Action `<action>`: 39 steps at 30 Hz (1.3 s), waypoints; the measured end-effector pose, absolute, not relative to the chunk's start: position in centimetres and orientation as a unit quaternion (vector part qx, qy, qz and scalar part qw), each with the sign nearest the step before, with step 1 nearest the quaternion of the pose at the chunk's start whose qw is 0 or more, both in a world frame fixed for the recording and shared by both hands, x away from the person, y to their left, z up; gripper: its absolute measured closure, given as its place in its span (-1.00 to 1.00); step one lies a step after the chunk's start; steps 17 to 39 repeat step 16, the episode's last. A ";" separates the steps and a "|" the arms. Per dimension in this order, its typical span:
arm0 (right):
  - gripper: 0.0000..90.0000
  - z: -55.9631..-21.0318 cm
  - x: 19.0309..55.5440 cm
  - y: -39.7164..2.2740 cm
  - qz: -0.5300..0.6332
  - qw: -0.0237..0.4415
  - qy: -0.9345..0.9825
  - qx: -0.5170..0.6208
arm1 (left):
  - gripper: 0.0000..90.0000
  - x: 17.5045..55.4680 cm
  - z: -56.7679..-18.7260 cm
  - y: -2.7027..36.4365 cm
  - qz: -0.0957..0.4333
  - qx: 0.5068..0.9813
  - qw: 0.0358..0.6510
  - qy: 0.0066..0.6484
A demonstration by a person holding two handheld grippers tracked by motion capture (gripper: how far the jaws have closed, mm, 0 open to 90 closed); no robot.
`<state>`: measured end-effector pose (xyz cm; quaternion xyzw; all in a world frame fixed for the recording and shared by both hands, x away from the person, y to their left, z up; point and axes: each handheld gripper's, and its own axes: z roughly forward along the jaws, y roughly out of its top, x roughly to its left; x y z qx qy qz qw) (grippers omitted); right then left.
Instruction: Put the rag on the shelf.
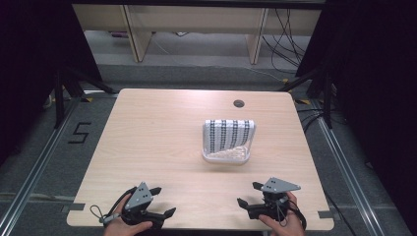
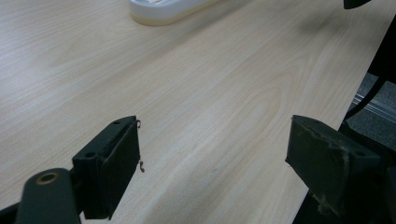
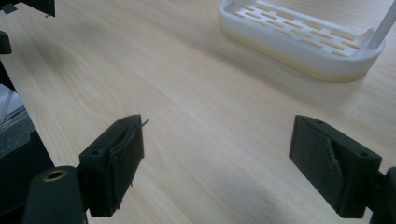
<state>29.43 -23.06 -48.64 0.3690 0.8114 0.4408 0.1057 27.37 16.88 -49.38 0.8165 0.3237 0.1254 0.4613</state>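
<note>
A white slotted rack [image 1: 228, 141] with an upright back panel patterned in black stands right of the table's middle. Its slotted base [image 3: 303, 39] lies ahead in the right gripper view, and its front rim [image 2: 163, 11] sits at the top of the left gripper view. My left gripper [image 1: 163, 201] rests near the table's front left, held by a hand, jaws wide apart over bare wood [image 2: 212, 156]. Near the front right my right gripper [image 1: 249, 194] is open too, with nothing between its jaws [image 3: 217, 163].
The light wooden table [image 1: 147, 137] has a round cable hole [image 1: 239, 103] near its far edge. Dark floor with rails surrounds it, a "5" marking [image 1: 78, 132] at the left. Cables [image 1: 287, 39] trail at the back right.
</note>
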 end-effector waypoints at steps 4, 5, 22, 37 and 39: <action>-0.58 -48.6 29.3 -23.0 0.443 0.111 0.807 0.374 | -0.63 27.4 -49.4 16.8 0.126 0.817 0.461 0.323; -0.58 -48.5 29.1 -22.9 0.439 0.110 0.805 0.383 | -0.63 27.4 -49.4 16.8 0.124 0.814 0.466 0.324; -0.58 -48.4 29.3 -23.2 0.443 0.114 0.808 0.372 | -0.64 28.0 -50.0 16.9 0.128 0.819 0.452 0.329; -0.58 -48.4 29.3 -23.2 0.443 0.114 0.808 0.372 | -0.64 28.0 -50.0 16.9 0.128 0.819 0.452 0.329; -0.58 -48.4 29.3 -23.2 0.443 0.114 0.808 0.372 | -0.64 28.0 -50.0 16.9 0.128 0.819 0.452 0.329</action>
